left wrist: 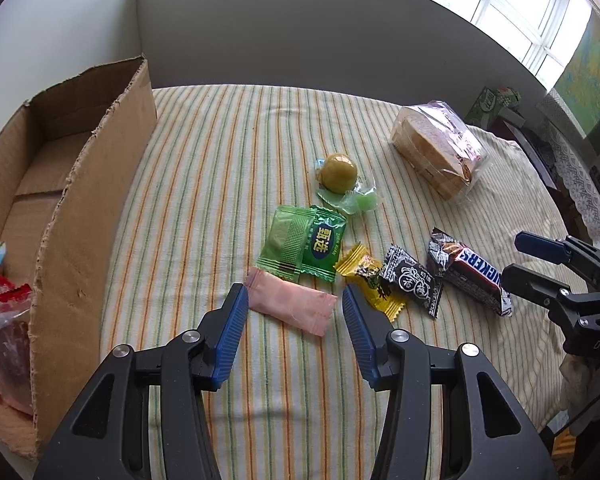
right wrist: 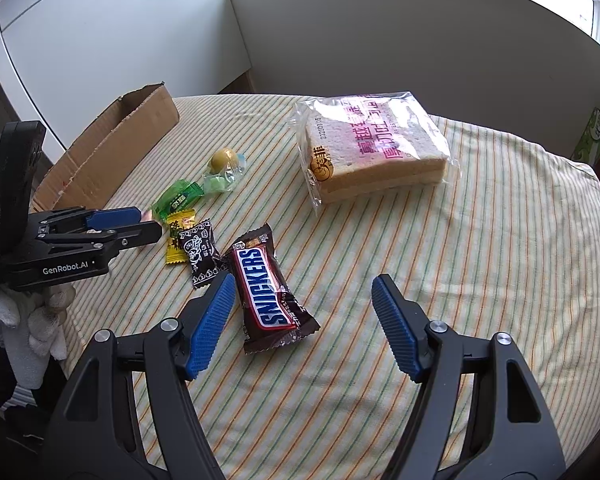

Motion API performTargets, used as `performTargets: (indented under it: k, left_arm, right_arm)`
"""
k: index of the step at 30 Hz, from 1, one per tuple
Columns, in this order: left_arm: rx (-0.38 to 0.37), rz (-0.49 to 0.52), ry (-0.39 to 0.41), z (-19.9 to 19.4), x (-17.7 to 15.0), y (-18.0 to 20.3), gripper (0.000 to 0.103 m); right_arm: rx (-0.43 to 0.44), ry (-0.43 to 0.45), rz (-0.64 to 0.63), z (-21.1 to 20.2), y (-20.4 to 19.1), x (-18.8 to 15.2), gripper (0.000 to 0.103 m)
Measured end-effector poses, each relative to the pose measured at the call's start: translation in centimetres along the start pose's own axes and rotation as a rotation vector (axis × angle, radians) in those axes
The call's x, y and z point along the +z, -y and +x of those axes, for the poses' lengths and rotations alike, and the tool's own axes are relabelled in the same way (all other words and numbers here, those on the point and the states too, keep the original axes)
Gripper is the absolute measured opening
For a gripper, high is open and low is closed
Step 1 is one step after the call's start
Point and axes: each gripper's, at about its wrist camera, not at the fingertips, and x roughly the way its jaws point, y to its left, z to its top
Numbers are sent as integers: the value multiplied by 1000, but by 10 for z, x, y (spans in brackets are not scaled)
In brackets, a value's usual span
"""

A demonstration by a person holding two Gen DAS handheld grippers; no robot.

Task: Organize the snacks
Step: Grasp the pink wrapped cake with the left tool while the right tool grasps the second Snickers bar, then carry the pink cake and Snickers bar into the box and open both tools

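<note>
The left gripper point(left wrist: 294, 304) is spread wide, straddling the pink packet point(left wrist: 292, 307) near the table's front edge; its long axis runs across the gap between the fingers. The right gripper point(right wrist: 302, 312) gapes empty beside the Snickers bar point(right wrist: 269, 289). The cardboard box point(left wrist: 80, 208) lies leftward.

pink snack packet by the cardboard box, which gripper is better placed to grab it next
Left. The open left gripper already straddles the flat pink snack packet, and the brown cardboard box sits on its side. The right gripper is open beside the brown Snickers bar, farther away.
</note>
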Motion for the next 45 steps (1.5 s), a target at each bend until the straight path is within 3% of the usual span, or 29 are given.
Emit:
performTargets:
  k: [5, 7, 9, 22, 26, 31, 35, 45]
  left_arm:
    - [58, 38, 7, 9, 5, 7, 47]
    - [79, 47, 14, 10, 6, 8, 42]
    - [81, 53, 17, 10, 5, 7, 38]
    - [83, 77, 30, 2, -7, 3, 37]
    - [81, 74, 32, 2, -8, 6, 37]
    - [76, 72, 36, -1, -12, 5, 37]
    - [73, 79, 38, -4, -14, 6, 37]
    - [55, 77, 63, -22, -20, 4, 36]
  right_arm:
    - [2, 2, 0, 1, 1, 0, 74]
    - [4, 3, 3, 2, 2, 1, 74]
    - [7, 3, 3, 2, 2, 1, 74]
    - [19, -31, -19, 18, -6, 1, 73]
    - [19, -51, -42, 27, -12, 5, 65]
    - [4, -63, -75, 35, -22, 7, 64]
    - [-2, -77, -110, 40, -35, 10, 38]
    - [-60, -49, -138, 28, -50, 9, 30]
